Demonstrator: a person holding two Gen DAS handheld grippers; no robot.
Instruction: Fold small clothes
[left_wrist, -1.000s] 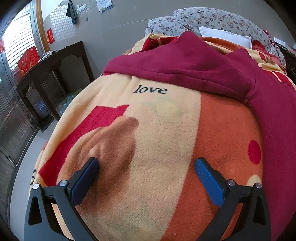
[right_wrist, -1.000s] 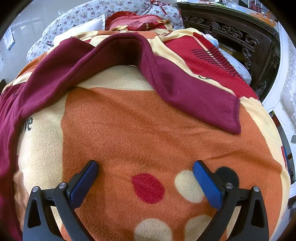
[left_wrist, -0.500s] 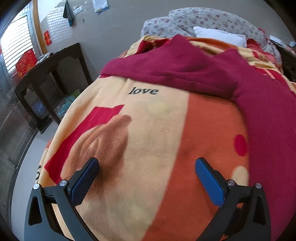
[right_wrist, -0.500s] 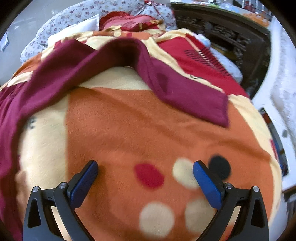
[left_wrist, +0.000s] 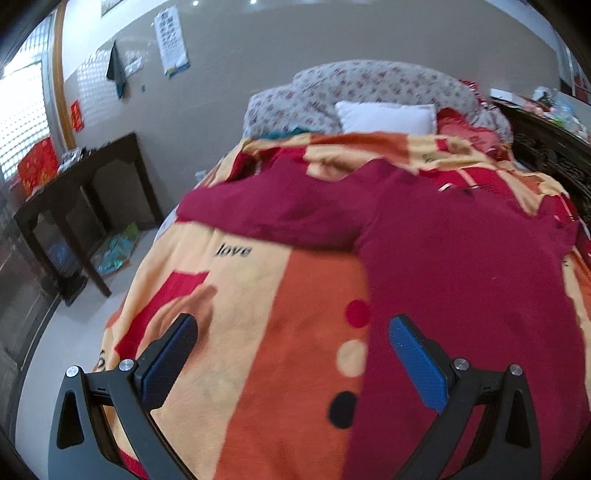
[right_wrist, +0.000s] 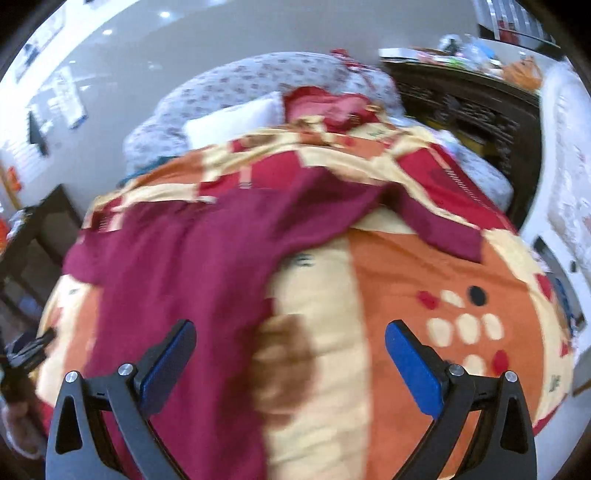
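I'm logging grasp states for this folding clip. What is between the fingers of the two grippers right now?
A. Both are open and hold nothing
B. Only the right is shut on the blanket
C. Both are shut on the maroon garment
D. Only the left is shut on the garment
A: the left gripper and the right gripper both stand wide open above the patterned blanket, while the maroon garment lies ungrasped on it.

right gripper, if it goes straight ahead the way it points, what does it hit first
Most likely the patterned blanket on the bed, just beside the edge of the maroon garment. The right gripper is open; blur makes depth uncertain.
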